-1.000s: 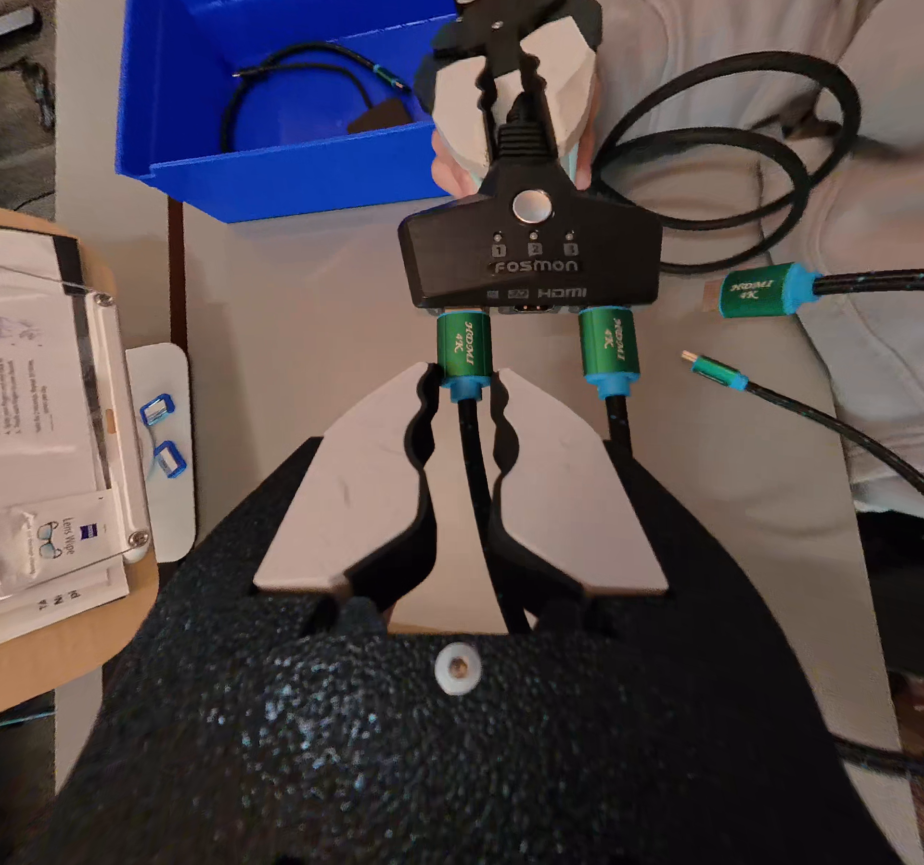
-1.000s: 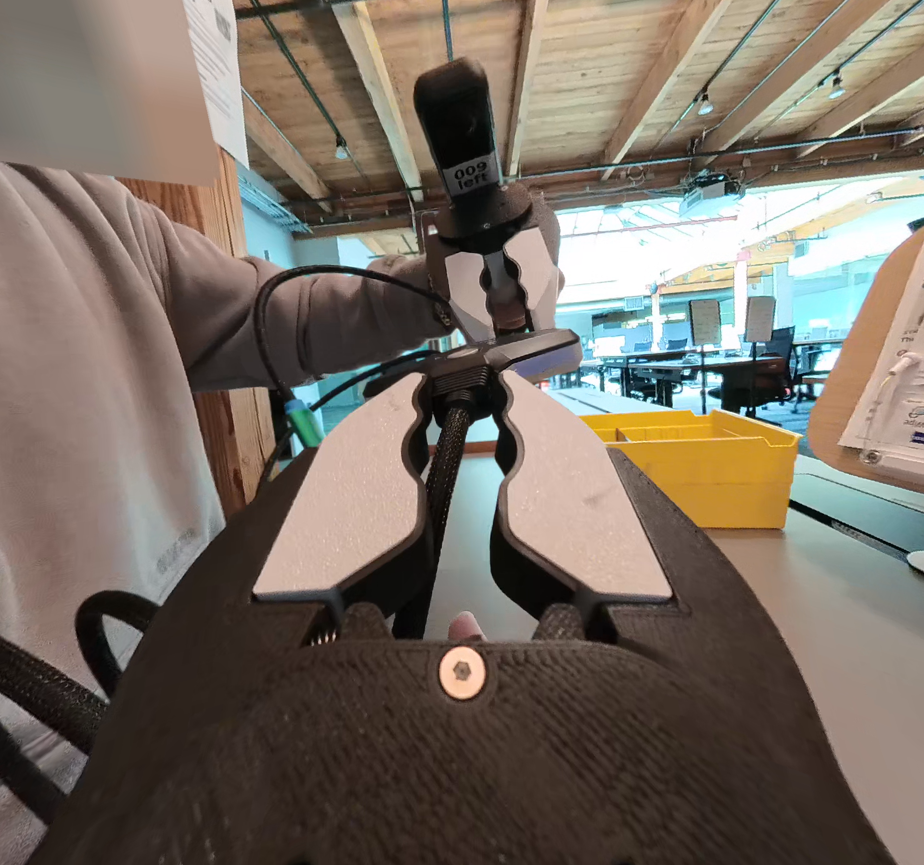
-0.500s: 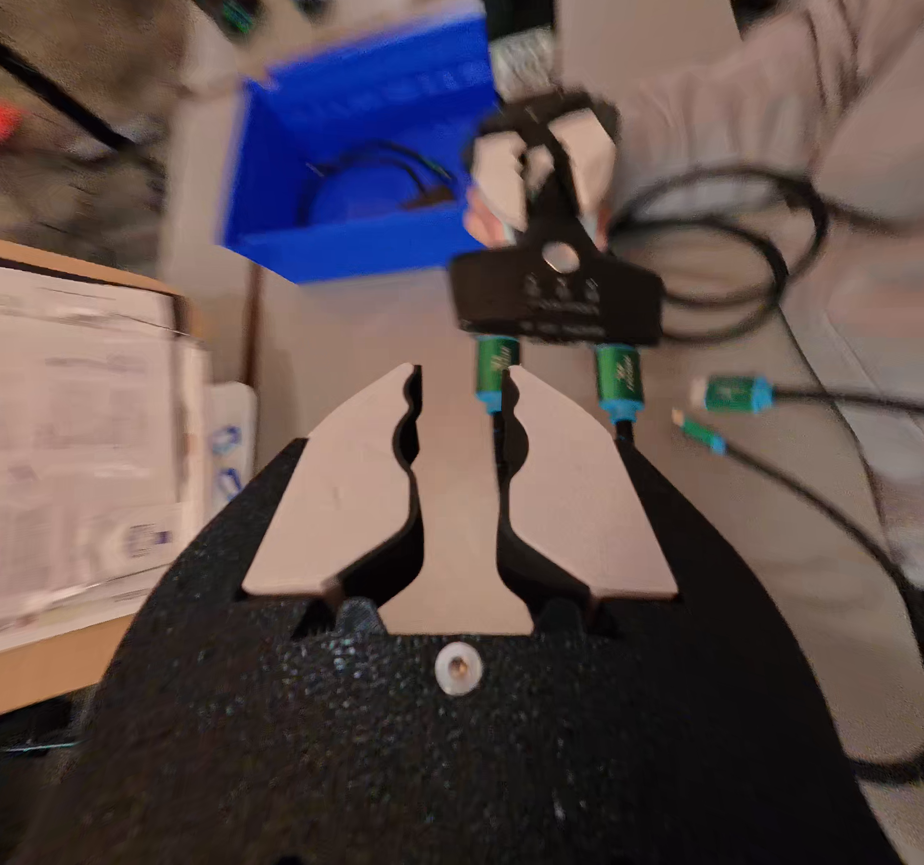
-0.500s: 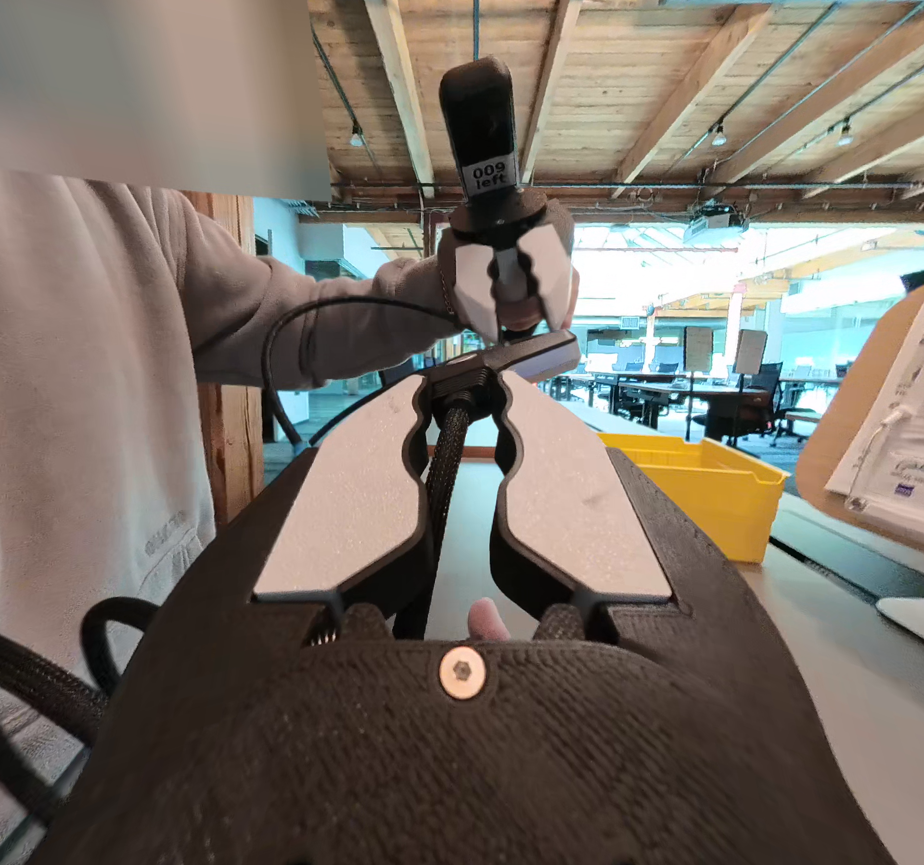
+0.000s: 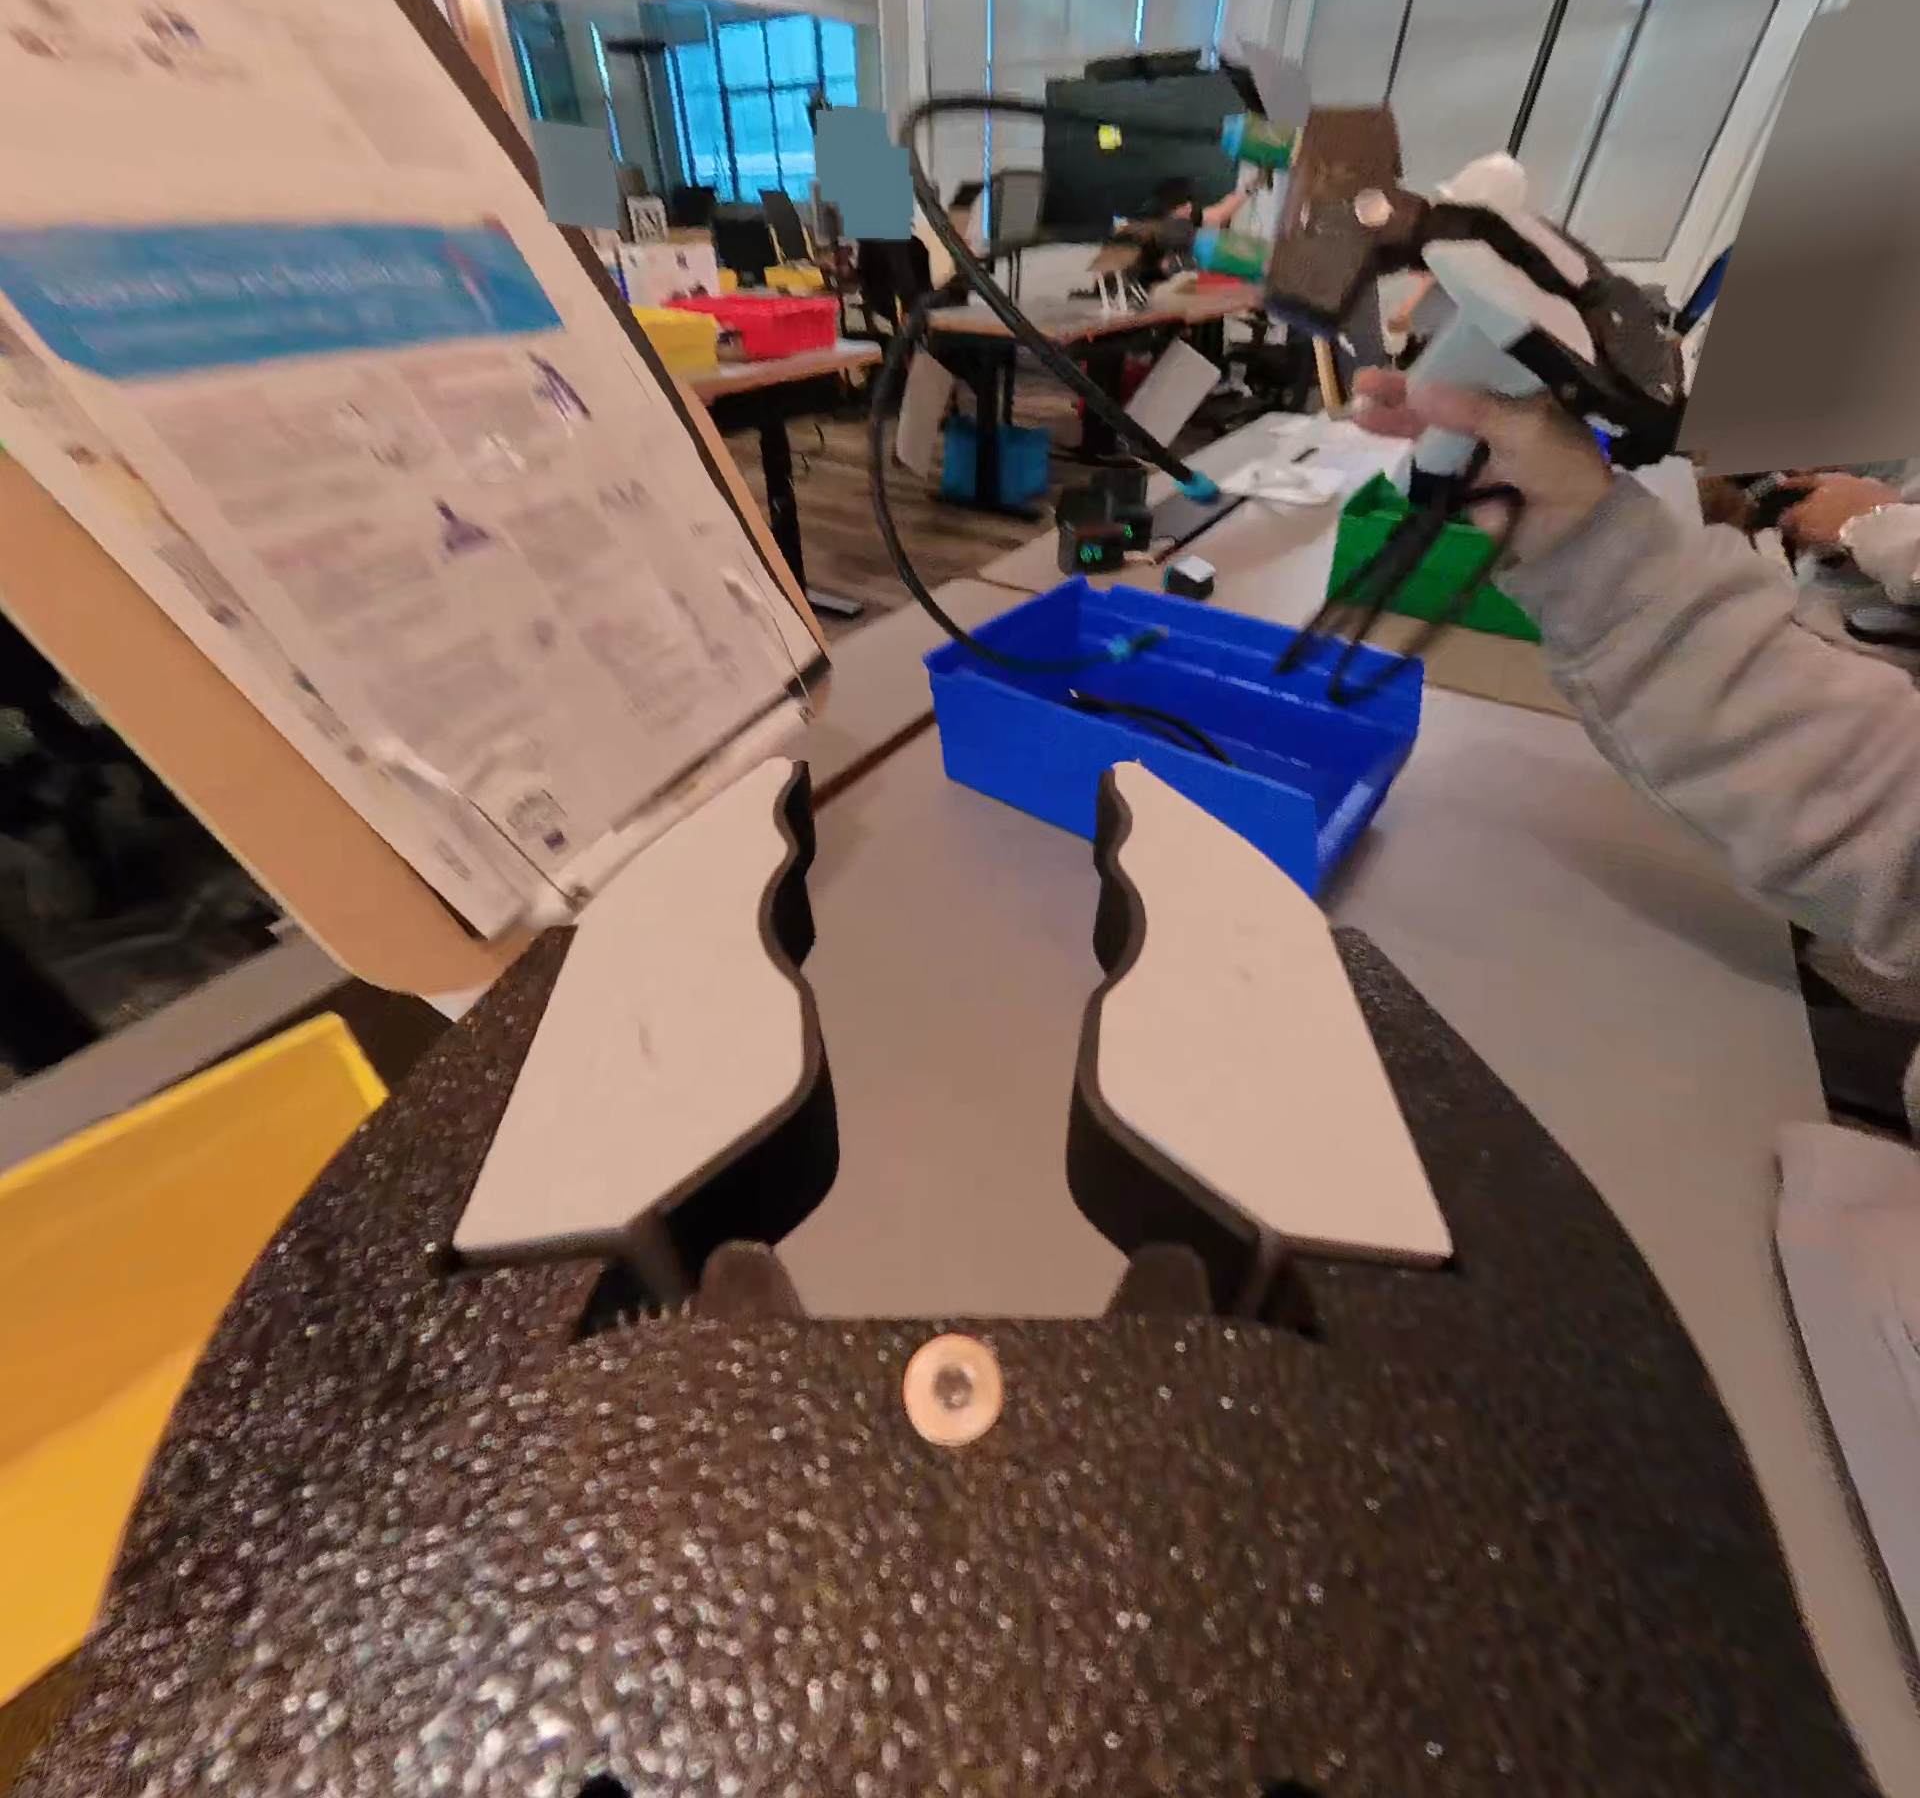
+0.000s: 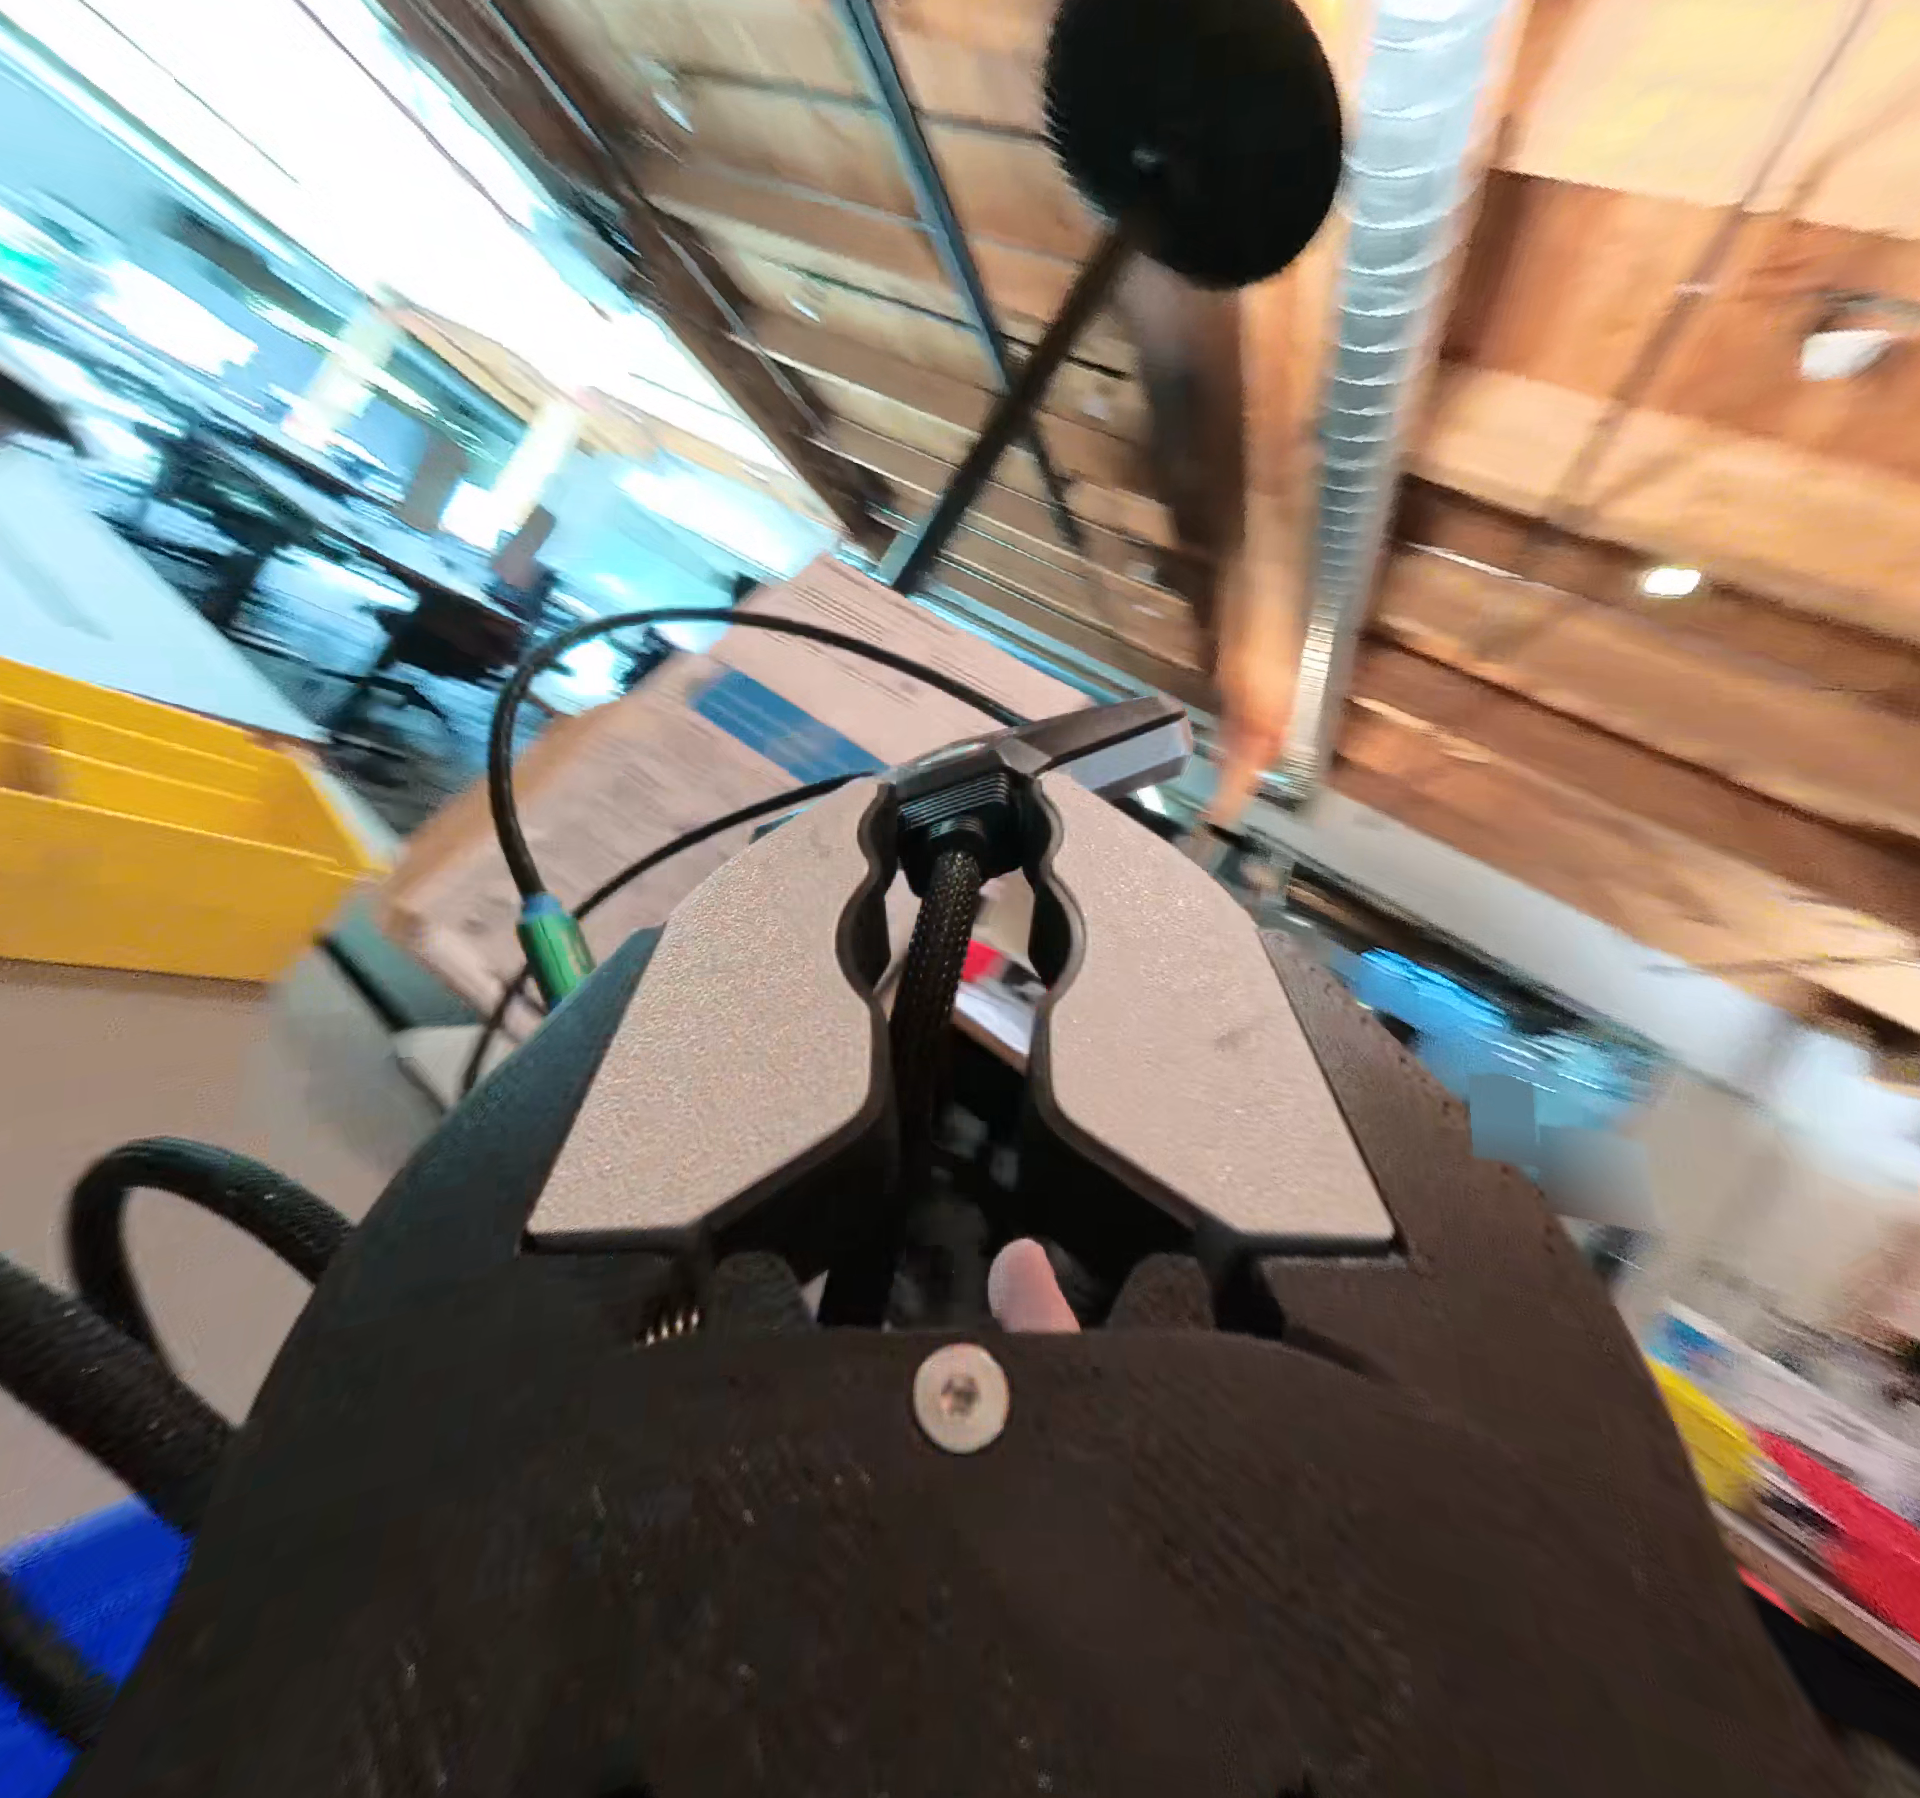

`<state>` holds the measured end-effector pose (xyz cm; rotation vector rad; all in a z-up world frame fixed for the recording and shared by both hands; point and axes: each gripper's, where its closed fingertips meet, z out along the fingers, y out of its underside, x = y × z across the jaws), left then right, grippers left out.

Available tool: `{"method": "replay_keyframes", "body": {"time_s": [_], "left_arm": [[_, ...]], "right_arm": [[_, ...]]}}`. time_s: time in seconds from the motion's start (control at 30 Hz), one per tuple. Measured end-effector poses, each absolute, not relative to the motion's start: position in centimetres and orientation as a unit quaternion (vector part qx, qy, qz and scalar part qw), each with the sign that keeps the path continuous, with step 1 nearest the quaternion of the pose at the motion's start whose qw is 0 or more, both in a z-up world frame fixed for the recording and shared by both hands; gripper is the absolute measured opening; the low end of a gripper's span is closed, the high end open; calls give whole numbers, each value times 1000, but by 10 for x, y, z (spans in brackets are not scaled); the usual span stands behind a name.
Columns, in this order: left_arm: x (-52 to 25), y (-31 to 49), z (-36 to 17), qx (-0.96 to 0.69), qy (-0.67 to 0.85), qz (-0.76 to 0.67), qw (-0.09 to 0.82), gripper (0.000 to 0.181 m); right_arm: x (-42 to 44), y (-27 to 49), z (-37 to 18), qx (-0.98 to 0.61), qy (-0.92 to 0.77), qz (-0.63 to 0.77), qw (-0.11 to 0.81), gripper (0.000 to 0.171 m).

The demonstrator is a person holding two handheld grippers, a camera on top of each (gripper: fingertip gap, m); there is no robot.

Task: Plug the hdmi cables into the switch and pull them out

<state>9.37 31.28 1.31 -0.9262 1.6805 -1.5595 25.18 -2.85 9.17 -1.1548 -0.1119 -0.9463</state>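
Right gripper [image 6: 961, 818] is clamped on the switch's [image 5: 1332, 226] braided pigtail cable [image 6: 935, 927] at the strain relief, switch raised in the air well above the table [image 5: 1475, 875]. Left gripper [image 5: 951, 818] is wide open, nothing between the fingers, low over the table near the blue bin [image 5: 1164, 730].

Switch: small flat black box, one round silver button on top, motion-blurred in the left wrist view. Two HDMI plugs with green shells and blue collars, upper plug [image 5: 1262, 146] and lower plug [image 5: 1231, 252], sit at its far edge, apparently seated; blur makes that uncertain. Their black cables [image 5: 966, 231] hang in loops down into the bin. One more green plug [image 6: 556, 948] shows in the right wrist view beside the gripper body.

Bins: one blue on the table, one yellow bin [image 5: 135, 1260] at the near left. One document stand [image 5: 343, 460] with papers, tilted, left of the blue bin.
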Motion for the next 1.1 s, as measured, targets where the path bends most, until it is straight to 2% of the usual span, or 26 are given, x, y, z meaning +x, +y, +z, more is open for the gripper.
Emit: {"method": "replay_keyframes", "body": {"time_s": [0.13,0.3,0.43,0.5,0.53,0.6,0.67,0.8,0.87,1.0,1.1], "left_arm": [[99,288,-29,-351,671,-587,287,52],[104,259,-55,-340,692,-586,248,53],[107,242,-71,-326,714,-573,234,53],[109,232,-79,-324,719,-572,223,53],[111,225,-83,-322,721,-575,213,54],[114,208,-91,-321,723,-582,192,56],[116,190,-102,-318,731,-579,171,61],[119,152,-121,-312,744,-573,143,63],[122,135,-129,-317,746,-570,134,65],[135,102,-143,-348,740,-563,119,73],[149,79,-164,-389,738,-537,127,79]], "right_arm": [[284,-49,53,-499,33,-528,686,22],[285,-51,-21,-520,85,-586,616,9],[289,-57,-63,-591,106,-611,516,3],[302,-66,-88,-656,142,-603,432,0],[309,-67,-107,-702,154,-575,391,2],[316,-71,-130,-759,157,-540,330,22],[313,-76,-129,-776,133,-546,287,31],[295,-83,-80,-717,141,-573,371,38],[288,-91,-72,-717,178,-537,409,52],[278,-122,-79,-711,260,-485,437,78],[267,-132,-100,-710,301,-431,467,86]]}}
